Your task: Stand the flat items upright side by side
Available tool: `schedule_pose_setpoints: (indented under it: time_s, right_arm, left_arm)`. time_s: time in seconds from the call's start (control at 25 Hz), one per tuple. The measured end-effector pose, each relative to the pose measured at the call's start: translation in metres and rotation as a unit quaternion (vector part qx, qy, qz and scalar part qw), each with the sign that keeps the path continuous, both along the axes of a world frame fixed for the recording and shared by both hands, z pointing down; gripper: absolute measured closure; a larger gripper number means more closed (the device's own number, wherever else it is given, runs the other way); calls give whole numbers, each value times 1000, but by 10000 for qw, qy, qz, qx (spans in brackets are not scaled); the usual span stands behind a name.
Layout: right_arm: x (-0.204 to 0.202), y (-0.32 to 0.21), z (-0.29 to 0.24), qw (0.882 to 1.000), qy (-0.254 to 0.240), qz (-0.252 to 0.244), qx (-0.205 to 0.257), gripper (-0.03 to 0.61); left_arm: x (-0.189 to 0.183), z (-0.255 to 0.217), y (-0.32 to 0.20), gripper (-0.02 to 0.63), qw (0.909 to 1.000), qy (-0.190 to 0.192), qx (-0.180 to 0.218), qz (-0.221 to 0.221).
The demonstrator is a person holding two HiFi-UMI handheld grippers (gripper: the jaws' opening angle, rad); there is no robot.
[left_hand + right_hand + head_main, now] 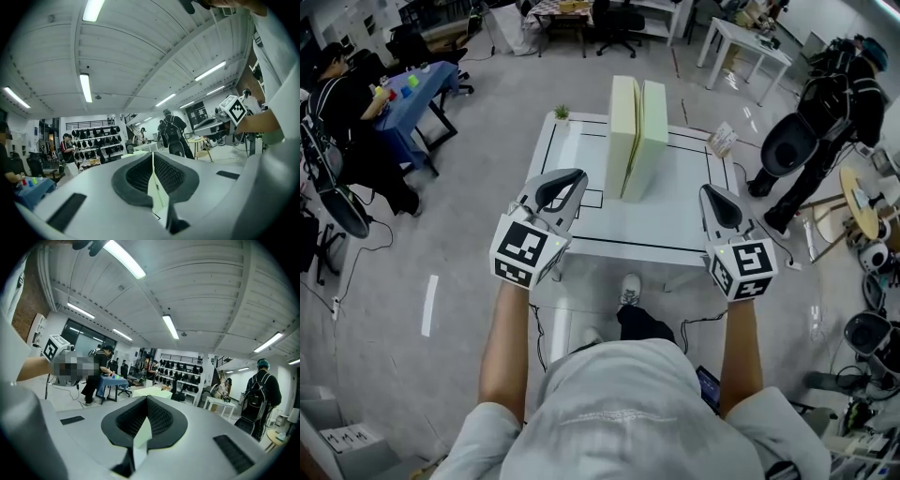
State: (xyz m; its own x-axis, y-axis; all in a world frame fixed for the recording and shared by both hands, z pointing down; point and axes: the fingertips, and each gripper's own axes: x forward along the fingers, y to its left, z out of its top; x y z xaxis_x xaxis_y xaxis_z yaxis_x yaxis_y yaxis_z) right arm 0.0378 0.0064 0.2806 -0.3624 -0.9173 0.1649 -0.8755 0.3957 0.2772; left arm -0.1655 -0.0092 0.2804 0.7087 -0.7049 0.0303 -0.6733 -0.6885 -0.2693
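Pale-green slabs (637,136) ahead, between hand-held grippers (575,180) (713,194)

The two flat items (637,136) were pale yellow-green. The table (675,225) was white, ruled with thin black lines. The left gripper (574,176) and right gripper (712,192) were light grey, with black ribbed pads (137,176) and black-and-white square markers. The small plant (562,113) was green.

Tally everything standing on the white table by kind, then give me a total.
Upright pale yellow panels: 2
Small potted plant: 1
Small propped card: 1
Total: 4
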Motion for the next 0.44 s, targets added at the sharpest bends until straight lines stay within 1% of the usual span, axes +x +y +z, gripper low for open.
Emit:
schedule_pose_setpoints:
  time_s: [0.2, 0.44]
  right_arm:
    - [5, -6, 2, 10000, 0, 15, -26, 551]
    - [7, -16, 3, 10000, -26, -9, -35, 551]
  left_arm:
    - [3, 5, -9, 588, 9999, 80, -90, -43]
    - [8, 8, -17, 588, 9999, 25, -150, -6]
